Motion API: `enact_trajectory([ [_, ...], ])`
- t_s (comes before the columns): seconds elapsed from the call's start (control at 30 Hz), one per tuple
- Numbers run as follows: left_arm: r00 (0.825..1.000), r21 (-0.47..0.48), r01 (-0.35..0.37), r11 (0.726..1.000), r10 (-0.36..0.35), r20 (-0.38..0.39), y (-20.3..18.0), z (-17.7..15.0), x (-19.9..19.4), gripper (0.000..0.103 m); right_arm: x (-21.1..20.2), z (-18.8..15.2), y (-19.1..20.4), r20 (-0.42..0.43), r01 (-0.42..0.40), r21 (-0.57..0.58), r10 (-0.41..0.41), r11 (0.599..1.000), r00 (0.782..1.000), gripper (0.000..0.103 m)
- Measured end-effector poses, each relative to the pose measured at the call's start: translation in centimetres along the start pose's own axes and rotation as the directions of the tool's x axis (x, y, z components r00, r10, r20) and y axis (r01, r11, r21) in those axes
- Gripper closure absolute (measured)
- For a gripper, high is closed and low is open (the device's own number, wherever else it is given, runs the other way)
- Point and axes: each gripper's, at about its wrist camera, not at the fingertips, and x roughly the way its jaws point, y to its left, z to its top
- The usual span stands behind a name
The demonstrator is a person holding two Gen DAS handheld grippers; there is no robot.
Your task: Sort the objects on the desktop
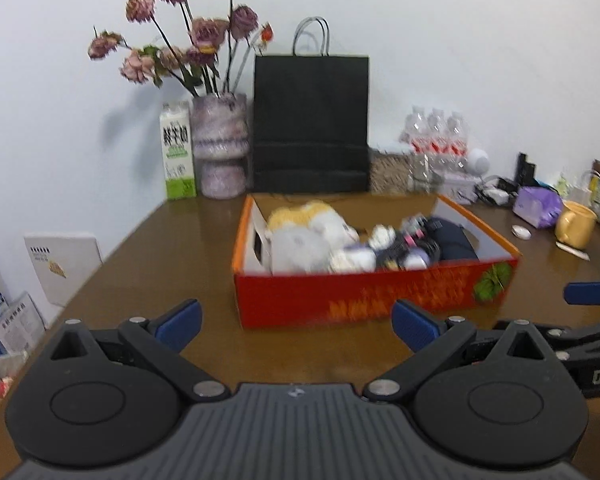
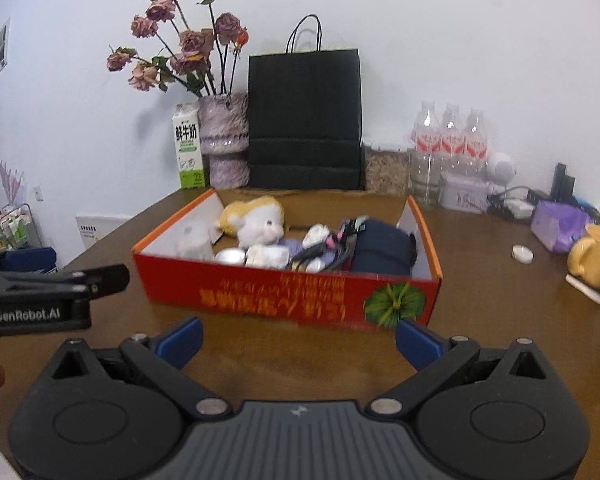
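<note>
Brown desk (image 2: pixel 479 320) against a white wall, red box (image 2: pixel 284 296) as the landmark.

Just in front of the box: left gripper (image 1: pixel 296 326), fingers spread wide, nothing between them. Same for the right gripper (image 2: pixel 298 342), wide apart and empty, low over the bare desk at the box's near wall. Probably parked there because nothing remains to grip, or to line up a reach over the wall.

Inside the box, toward its left end: white and yellow plush toy (image 2: pixel 258 220), lying loose. Toward its right end: dark navy pouch (image 2: pixel 383 248), against the side wall. Between them: small pale items and a tangle of cable-like bits, too blurred to name. Gathered in one container, so sorting looks well along.

Behind the box, against the wall: black paper bag (image 2: pixel 303 120), upright; to its left a vase of dried roses (image 2: pixel 224 140) and a milk carton (image 2: pixel 188 148); to its right, water bottles (image 2: pixel 451 136).

Right of the box, well apart: small white disc (image 2: pixel 522 255), purple packet (image 2: pixel 557 226), yellow mug (image 2: pixel 595 258), all outside the box, perhaps next candidates.
</note>
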Motion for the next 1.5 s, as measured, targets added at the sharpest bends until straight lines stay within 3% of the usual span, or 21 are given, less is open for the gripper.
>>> enact_trajectory([
  [0.23, 0.995, -0.047, 0.004, 0.999, -0.009, -0.096, -0.2, -3.0, -0.8, 0.000, -1.6, -2.7, 0.9, -0.030, -0.005, 0.014, 0.005, 1.000, 1.000, 0.000],
  [0.5, 0.992, -0.074, -0.014, 0.997, 0.004, -0.125, -0.5, -4.5, -2.1, 0.000, -2.4, -4.0, 1.5, -0.057, -0.016, 0.015, 0.017, 1.000, 0.998, 0.000],
  [1.5, 0.994, -0.048, -0.024, 0.999, 0.018, -0.108, -1.0, -4.4, -2.7, 0.000, -3.0, -4.3, 1.3, -0.050, 0.003, 0.018, -0.002, 1.000, 0.999, 0.000],
])
